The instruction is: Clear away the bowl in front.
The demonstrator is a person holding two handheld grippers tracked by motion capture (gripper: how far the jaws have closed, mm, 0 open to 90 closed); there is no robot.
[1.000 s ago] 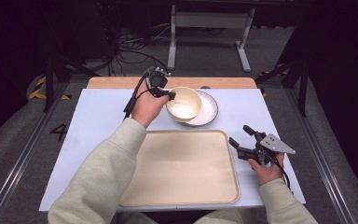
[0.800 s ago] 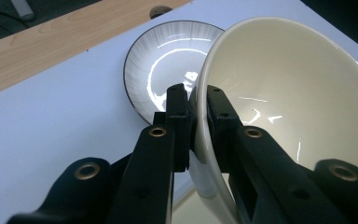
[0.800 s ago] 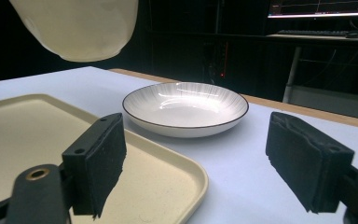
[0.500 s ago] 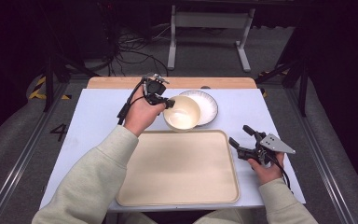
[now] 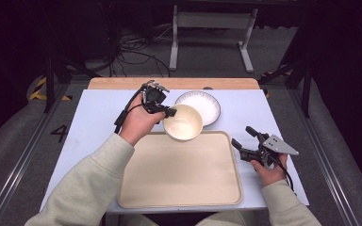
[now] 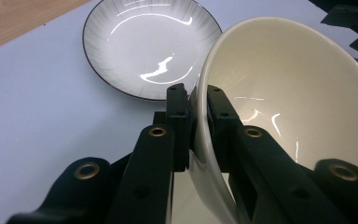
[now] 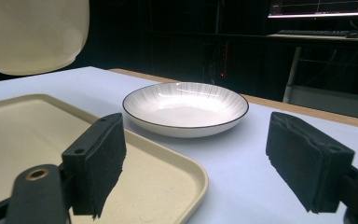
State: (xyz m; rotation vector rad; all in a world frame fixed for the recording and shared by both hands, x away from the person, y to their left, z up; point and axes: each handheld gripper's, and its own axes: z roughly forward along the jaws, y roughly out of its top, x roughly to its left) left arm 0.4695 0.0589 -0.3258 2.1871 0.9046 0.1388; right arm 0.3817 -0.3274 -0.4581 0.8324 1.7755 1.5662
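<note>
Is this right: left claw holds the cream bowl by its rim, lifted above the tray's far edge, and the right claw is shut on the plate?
Not the last part. The right claw is open and holds nothing, as the right gripper view shows; the plate sits apart on the table beyond it. The rest holds.

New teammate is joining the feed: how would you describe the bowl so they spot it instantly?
Start at the beige tray. Above its far edge, the left gripper clamps the rim of the cream bowl, holding it off the table. Unlike the white, dark-rimmed plate behind it, it is deep and plain.

Fingers clamping cream bowl rim, plate beyond
</note>
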